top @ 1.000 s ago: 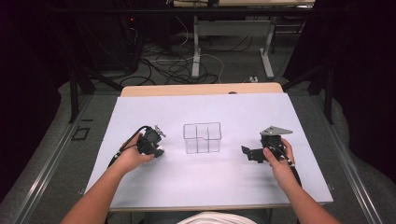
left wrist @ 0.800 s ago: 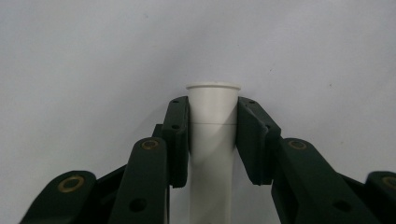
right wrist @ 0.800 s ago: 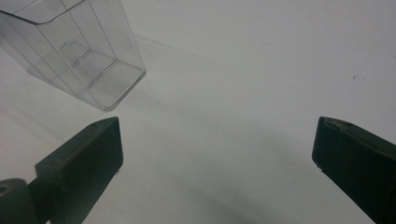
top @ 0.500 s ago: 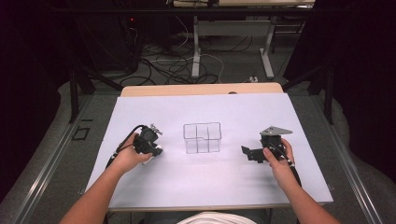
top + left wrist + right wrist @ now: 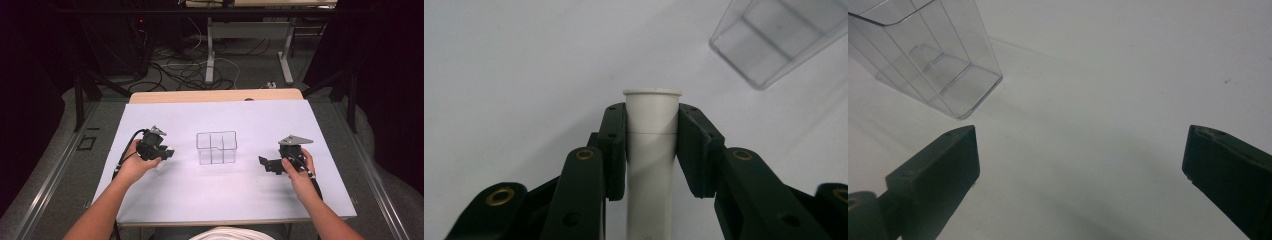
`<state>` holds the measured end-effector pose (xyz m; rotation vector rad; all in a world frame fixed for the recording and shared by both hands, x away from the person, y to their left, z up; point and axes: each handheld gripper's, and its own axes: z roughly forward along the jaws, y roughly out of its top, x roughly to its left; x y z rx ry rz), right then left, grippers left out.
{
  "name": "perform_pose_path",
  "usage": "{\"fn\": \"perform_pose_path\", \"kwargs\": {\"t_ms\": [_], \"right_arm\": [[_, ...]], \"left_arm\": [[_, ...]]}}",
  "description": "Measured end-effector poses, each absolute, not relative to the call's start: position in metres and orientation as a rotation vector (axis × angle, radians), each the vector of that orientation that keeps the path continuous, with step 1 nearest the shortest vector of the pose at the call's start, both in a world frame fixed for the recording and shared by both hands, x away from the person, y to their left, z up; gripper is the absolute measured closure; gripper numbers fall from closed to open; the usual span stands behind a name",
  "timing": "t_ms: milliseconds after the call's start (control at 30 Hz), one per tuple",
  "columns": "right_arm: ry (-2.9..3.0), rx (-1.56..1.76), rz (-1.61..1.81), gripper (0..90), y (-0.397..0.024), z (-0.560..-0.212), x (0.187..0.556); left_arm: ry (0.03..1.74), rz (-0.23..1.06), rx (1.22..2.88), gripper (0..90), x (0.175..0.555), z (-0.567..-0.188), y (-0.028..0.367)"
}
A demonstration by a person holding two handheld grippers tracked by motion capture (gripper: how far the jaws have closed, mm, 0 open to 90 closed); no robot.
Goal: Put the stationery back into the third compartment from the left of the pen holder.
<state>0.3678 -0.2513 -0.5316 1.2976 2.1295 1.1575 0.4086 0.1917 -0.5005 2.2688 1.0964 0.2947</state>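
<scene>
Left tool is clamping a white tube.
Tube is sitting left of the clear divided bin, apart from it, over the counter. Right tool is resting right of the bin, jaws spread, gripping nothing.

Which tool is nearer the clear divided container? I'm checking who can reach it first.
Left. The left tool, gripping a white tube, sits just left of the clear divided container; the right tool sits slightly farther off, right.

No readable text, label, brand, number or sign found on any surface, nothing printed made out in the high view or either gripper view
</scene>
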Motion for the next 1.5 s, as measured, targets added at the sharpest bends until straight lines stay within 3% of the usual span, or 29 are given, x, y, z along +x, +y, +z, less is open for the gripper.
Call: {"fn": "perform_pose_path", "kwargs": {"t_ms": [733,1500], "right_arm": [[2.129,1.292,1.156,1.1,-0.251,-0.532,0.369],[2.118,1.293,1.17,1.1,-0.25,-0.53,0.368]], "left_arm": [[1.013,0.401,1.957,67.5,0.404,-0.471,0.182],[0.918,0.388,1.759,67.5,0.4,-0.45,0.14]]}}
